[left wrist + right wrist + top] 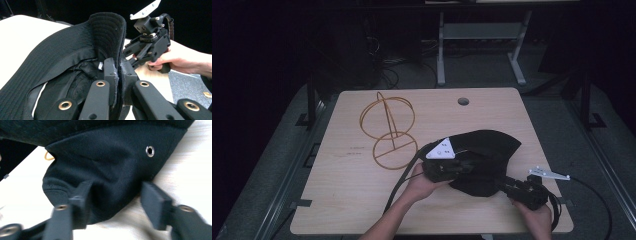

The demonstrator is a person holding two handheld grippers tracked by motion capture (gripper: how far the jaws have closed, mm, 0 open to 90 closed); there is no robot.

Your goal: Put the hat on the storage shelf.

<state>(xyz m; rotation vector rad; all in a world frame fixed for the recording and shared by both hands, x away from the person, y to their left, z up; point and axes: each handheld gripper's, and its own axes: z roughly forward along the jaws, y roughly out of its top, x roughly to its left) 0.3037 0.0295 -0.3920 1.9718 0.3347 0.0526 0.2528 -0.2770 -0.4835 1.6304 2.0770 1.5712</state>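
While the black hat (484, 155) lies on the right half of the wooden surface (352, 200), both tools work at its near edge. The left tool (117, 75) is clenched on the hat's brim: in the left gripper view its two jaws press together with the stitched brim edge pinched between them, and that part of the brim stands upright above the jaws. The right tool (115, 202) is at the hat's near right edge. In the right gripper view its jaws stand apart on either side of a fold of the crown; the left jaw lies against the cloth, the right jaw is just beside it, and no grip is made. A metal eyelet (150, 151) shows on the crown above the right jaw. A wire stand (388, 131) sits well apart on the left of the surface.
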